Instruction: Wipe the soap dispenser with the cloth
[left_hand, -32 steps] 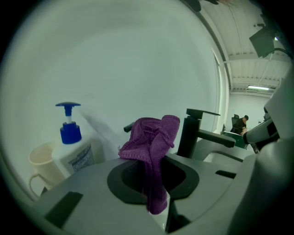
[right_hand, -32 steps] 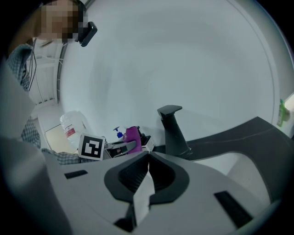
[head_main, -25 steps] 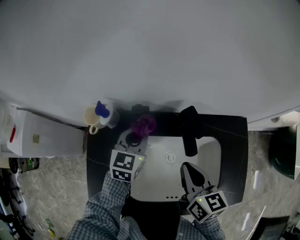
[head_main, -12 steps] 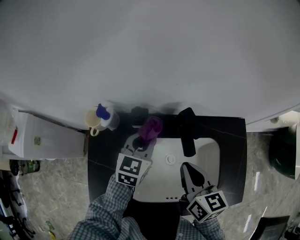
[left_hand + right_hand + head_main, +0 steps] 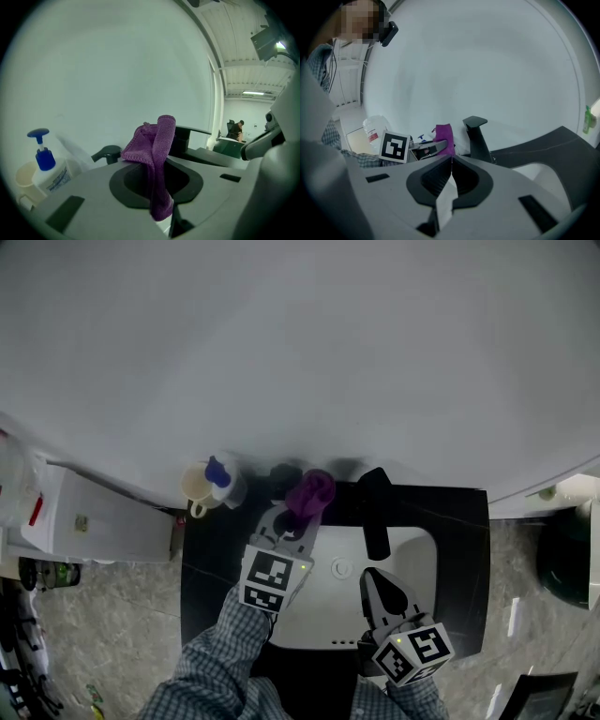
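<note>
My left gripper (image 5: 297, 514) is shut on a purple cloth (image 5: 311, 491), which it holds up at the back rim of the sink, close to the wall. In the left gripper view the cloth (image 5: 156, 154) hangs folded between the jaws. A white soap dispenser with a blue pump (image 5: 222, 479) (image 5: 47, 165) stands to the cloth's left, apart from it. A small black spout (image 5: 284, 472) (image 5: 107, 152) sits just behind and left of the cloth. My right gripper (image 5: 371, 581) (image 5: 451, 164) hovers shut and empty over the basin's front.
A cream cup (image 5: 197, 487) stands against the soap dispenser. A black faucet (image 5: 375, 512) rises right of the cloth over the white basin (image 5: 417, 554), set in a black counter (image 5: 459, 521). A white box (image 5: 94, 521) lies left, a dark bin (image 5: 567, 563) right.
My left gripper has carried the cloth right and toward the wall, away from the blue-pump bottle and closer to the faucet. The right gripper has stayed put.
</note>
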`<state>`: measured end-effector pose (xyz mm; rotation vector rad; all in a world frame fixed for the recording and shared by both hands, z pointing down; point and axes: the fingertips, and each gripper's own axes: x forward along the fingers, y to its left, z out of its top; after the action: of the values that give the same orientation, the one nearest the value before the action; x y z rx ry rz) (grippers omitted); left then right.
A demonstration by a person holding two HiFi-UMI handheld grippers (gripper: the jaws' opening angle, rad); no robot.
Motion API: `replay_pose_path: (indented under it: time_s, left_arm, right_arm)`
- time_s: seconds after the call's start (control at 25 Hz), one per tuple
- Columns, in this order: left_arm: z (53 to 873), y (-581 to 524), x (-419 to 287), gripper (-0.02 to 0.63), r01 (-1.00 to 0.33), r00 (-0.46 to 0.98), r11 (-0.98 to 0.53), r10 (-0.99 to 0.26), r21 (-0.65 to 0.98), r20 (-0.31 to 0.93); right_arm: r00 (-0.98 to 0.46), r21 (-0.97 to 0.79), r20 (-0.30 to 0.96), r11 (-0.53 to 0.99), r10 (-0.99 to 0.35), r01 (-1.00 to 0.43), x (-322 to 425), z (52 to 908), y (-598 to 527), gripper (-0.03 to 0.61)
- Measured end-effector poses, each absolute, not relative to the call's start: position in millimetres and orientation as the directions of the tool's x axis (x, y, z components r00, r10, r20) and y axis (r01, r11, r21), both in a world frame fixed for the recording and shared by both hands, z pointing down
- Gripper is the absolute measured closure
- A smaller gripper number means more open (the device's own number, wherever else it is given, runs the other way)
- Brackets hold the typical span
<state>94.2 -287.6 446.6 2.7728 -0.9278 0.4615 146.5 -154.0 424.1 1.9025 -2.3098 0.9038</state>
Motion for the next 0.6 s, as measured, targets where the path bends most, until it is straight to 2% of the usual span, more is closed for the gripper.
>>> replay_pose_path:
  time_s: [0.32, 0.6]
  left_arm:
    - [406, -314, 76, 0.554, -0.683, 0.714, -0.729, -0.652, 0.047, 0.256]
    - [428, -325, 81, 0.554, -0.690, 0.704, -0.720, -0.642, 0.078, 0.303]
  right_arm:
    - [-0.266, -0.417, 0.360, 0.101, -0.894, -0.903, 145, 421, -153, 0.560]
    - [-0.257, -0.420, 0.372, 0.086, -0.892, -0.904, 148, 425, -150, 0.560]
